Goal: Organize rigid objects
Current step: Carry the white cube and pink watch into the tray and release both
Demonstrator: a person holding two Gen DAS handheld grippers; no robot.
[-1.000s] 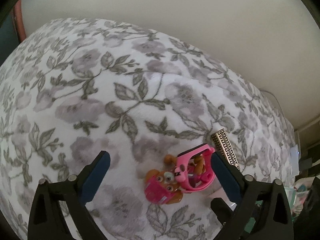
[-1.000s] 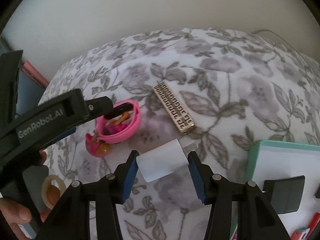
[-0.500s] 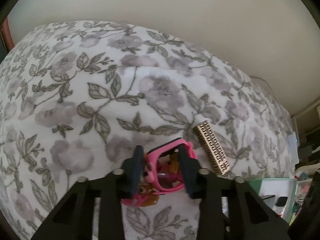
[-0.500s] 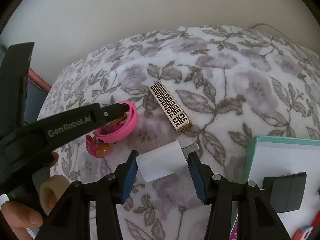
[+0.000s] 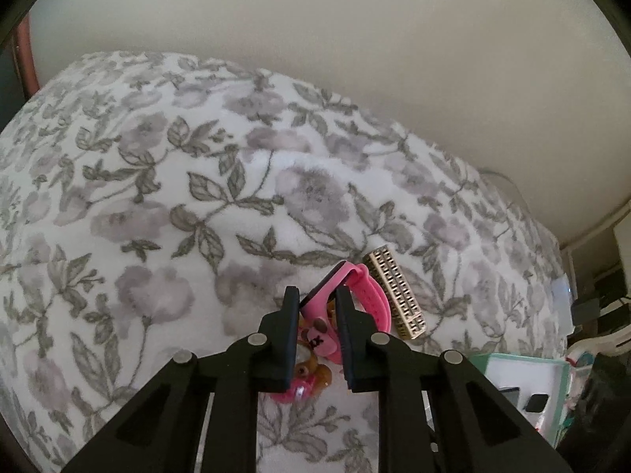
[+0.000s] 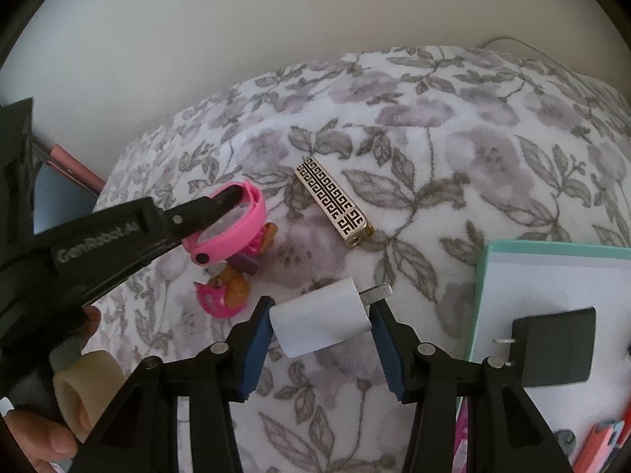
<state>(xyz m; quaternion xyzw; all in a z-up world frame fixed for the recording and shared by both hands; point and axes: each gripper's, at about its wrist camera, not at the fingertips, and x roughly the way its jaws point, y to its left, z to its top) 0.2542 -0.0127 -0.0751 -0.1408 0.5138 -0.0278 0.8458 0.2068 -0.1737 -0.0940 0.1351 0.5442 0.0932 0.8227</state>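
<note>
The left gripper point(image 5: 315, 335), jaws just closing, pinches the pink plastic kids' watch point(image 5: 347, 295); light, springy strap, best held at its stiff face

Between the left jaws a smooth pink plastic watch point(image 5: 357, 289) is showing; a glossy metal lighter point(image 6: 335, 201) is lying beyond on fuzzy floral bedspread point(image 5: 157, 197).

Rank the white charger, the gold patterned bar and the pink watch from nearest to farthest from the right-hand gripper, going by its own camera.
1. White charger: clamped between the right gripper's blue pads.
2. Gold patterned bar: on the floral blanket, up and ahead.
3. Pink watch: off to the left, pinched by the left gripper.
</note>
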